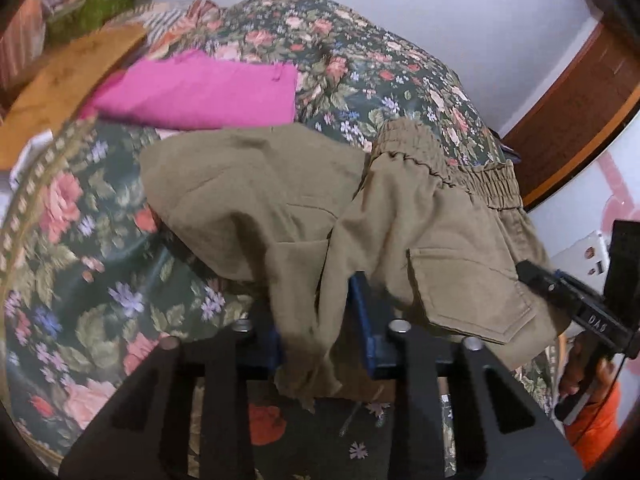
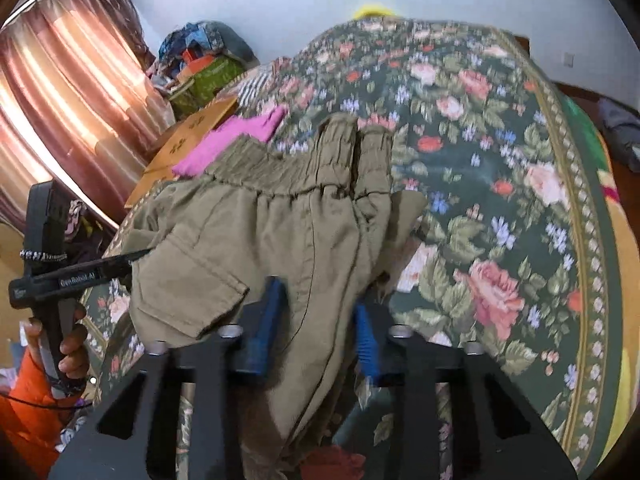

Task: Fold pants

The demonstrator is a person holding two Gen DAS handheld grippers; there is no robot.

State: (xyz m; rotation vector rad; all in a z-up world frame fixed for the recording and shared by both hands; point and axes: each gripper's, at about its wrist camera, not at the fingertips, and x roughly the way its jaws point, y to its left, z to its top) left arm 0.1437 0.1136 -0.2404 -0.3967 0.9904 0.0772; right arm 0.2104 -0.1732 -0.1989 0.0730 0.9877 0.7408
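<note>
Both tools, left tool (image 1: 320,320) and right tool (image 2: 316,320), pinch my khaki pants (image 1: 280,200) at six o'clock, bunched on the floral bed (image 2: 500,160); folding barely begun.

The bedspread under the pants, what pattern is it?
Dark green floral bedspread, clearest in the right wrist view.

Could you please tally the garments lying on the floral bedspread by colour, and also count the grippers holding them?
Khaki cargo pants: 1
Magenta folded garment: 1
Grippers, left gripper and right gripper, each closed on the khaki cloth: 2
Total: 4, all over the floral bedspread.
</note>
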